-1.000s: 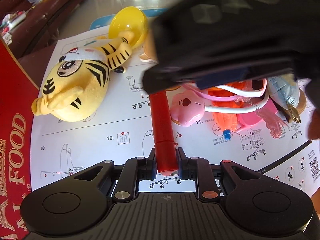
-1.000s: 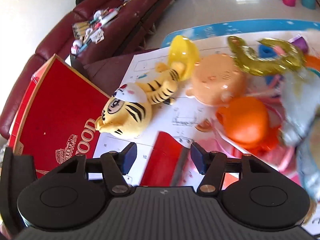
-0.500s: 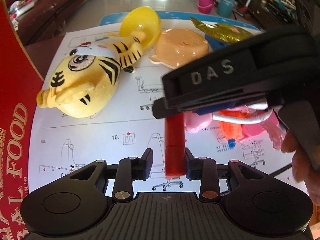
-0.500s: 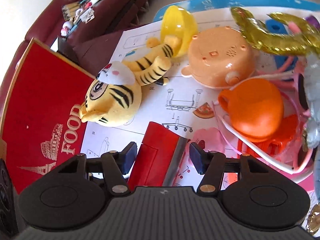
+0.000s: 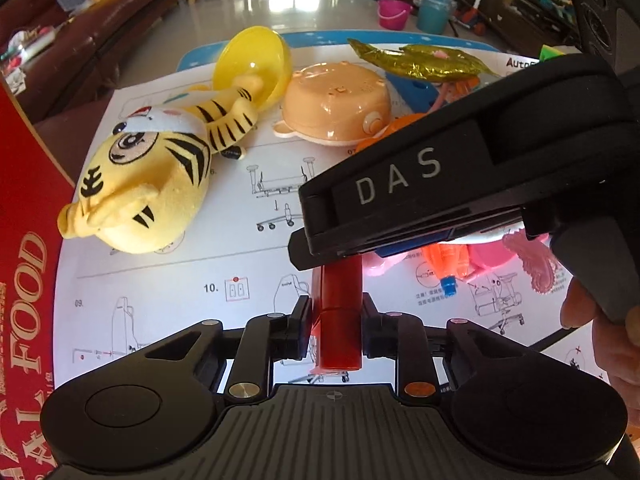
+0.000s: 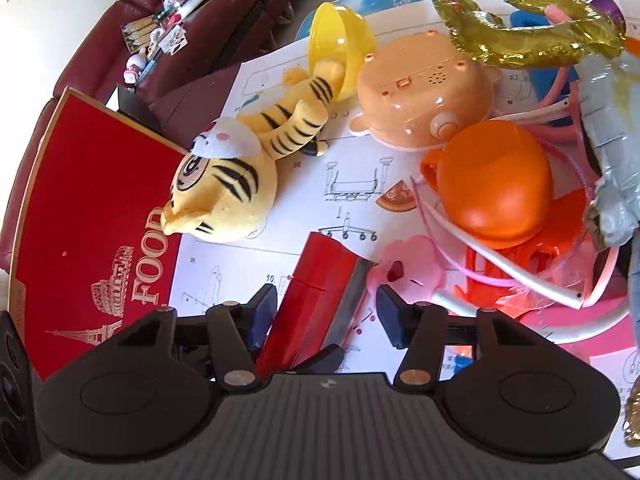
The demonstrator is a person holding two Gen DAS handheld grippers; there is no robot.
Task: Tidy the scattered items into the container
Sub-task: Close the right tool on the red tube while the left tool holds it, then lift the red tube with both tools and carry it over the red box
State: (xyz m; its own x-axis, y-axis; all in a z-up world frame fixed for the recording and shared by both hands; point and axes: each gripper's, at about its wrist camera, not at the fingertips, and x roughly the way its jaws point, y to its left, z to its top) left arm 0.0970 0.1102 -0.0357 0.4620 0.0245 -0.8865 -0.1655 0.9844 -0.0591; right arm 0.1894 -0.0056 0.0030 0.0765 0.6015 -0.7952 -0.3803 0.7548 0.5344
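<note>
**Two grippers, one red stick**

The left gripper [image 5: 337, 322] is closed on the red stick [image 5: 340, 312], with its pads pressing the near end from both sides. (It let go a little and squeezed shut again just now.) The stick's long side runs straight away from that gripper, up and out toward the toys.

The right gripper [image 6: 326, 312] hangs over the far end of the same stick. Its jaws have just been closing, and the stick lies between them. The pads do not press it yet, as there is a gap on each side. So the right gripper is open.

Both hands are very near each other, and the right gripper's black body sits just above the stick in the left view.

The red box [image 6: 88, 216] lies to the left. The yellow tiger [image 6: 228, 196] rests right by its edge, so I think the clear way to the box is low and near, under the tiger.
</note>
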